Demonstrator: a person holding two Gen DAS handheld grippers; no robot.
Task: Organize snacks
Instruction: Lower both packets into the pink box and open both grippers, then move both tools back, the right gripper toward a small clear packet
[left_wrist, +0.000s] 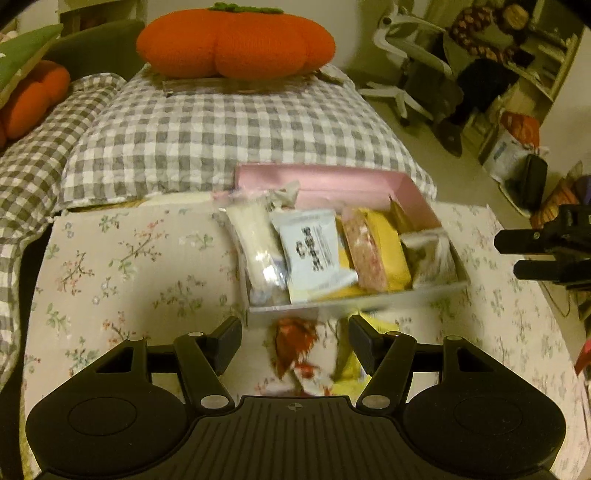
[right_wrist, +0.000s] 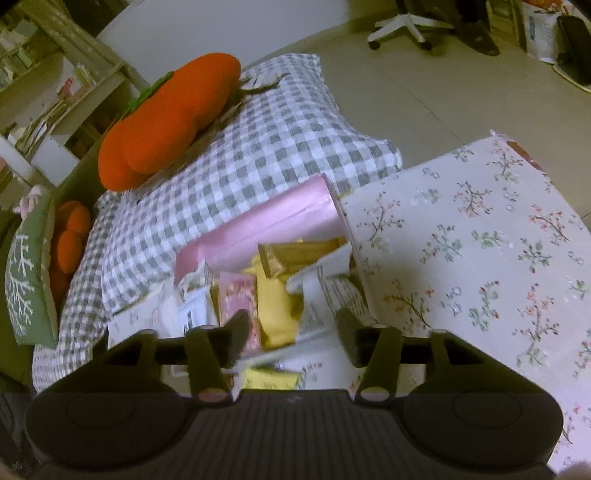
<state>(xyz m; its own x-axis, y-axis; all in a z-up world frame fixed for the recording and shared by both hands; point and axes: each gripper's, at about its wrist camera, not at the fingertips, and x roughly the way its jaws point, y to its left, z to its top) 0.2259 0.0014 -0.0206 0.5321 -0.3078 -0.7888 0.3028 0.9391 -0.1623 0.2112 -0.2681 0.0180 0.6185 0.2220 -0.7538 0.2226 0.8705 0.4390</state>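
A pink box (left_wrist: 332, 181) sits on the floral tablecloth (left_wrist: 129, 266), filled with several snack packets: a white one with black print (left_wrist: 312, 251), a pink speckled one (left_wrist: 364, 254) and yellow ones (left_wrist: 393, 254). My left gripper (left_wrist: 295, 338) is open just in front of the box, above a blurred red and white packet (left_wrist: 295, 350) and a yellow packet (left_wrist: 351, 363) on the cloth. My right gripper (right_wrist: 291, 330) is open over the box's near right part (right_wrist: 266, 218), its fingers (left_wrist: 532, 254) seen at the right edge of the left wrist view.
A bed with a grey checked cover (left_wrist: 221, 125) and an orange pumpkin cushion (left_wrist: 236, 40) lies behind the table. A white office chair (left_wrist: 402, 55), shelves and bags stand on the floor to the right. The tablecloth extends left (left_wrist: 110, 258) and right (right_wrist: 480, 240) of the box.
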